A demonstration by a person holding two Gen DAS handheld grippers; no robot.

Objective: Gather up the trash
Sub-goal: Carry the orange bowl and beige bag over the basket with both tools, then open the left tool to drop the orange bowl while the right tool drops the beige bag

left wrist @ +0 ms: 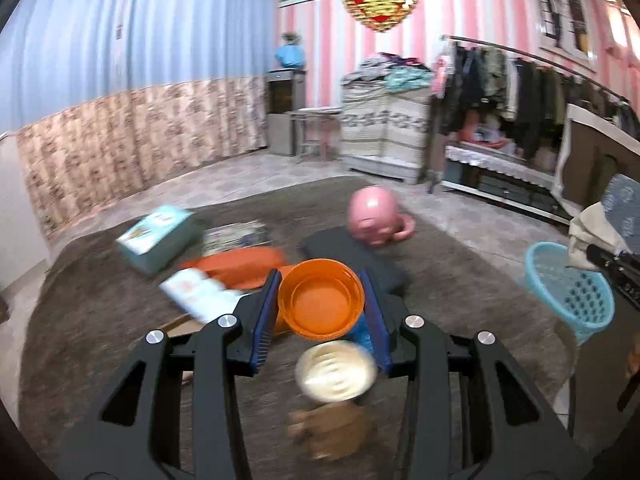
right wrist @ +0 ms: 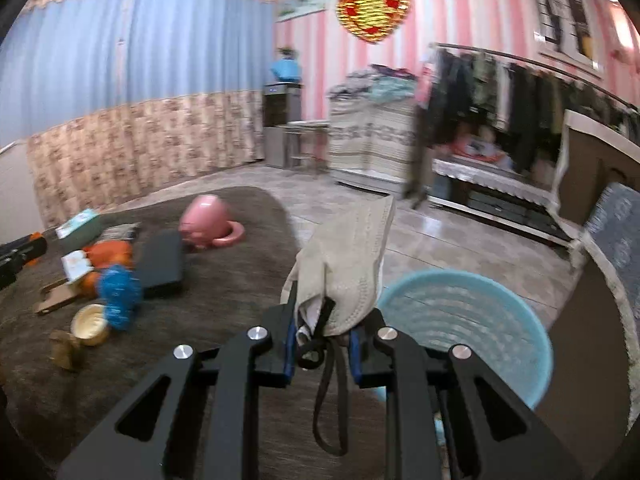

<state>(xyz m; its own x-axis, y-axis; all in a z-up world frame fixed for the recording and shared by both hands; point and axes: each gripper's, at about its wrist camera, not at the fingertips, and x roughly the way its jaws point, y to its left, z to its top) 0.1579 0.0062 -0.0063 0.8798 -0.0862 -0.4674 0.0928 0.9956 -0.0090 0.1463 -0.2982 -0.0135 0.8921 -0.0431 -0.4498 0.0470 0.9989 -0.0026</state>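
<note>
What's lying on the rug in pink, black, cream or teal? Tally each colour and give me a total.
Pink: 1, the mug
Black: 1, the flat pad
Cream: 1, the round lid
Teal: 1, the box
Total: 4

right gripper (right wrist: 325, 334) clamped on a beige face mask (right wrist: 348, 256), black straps dangling, just left of the light blue basket (right wrist: 472, 320); pink pot (right wrist: 206, 220) back on brown rug (right wrist: 224, 300).
</note>
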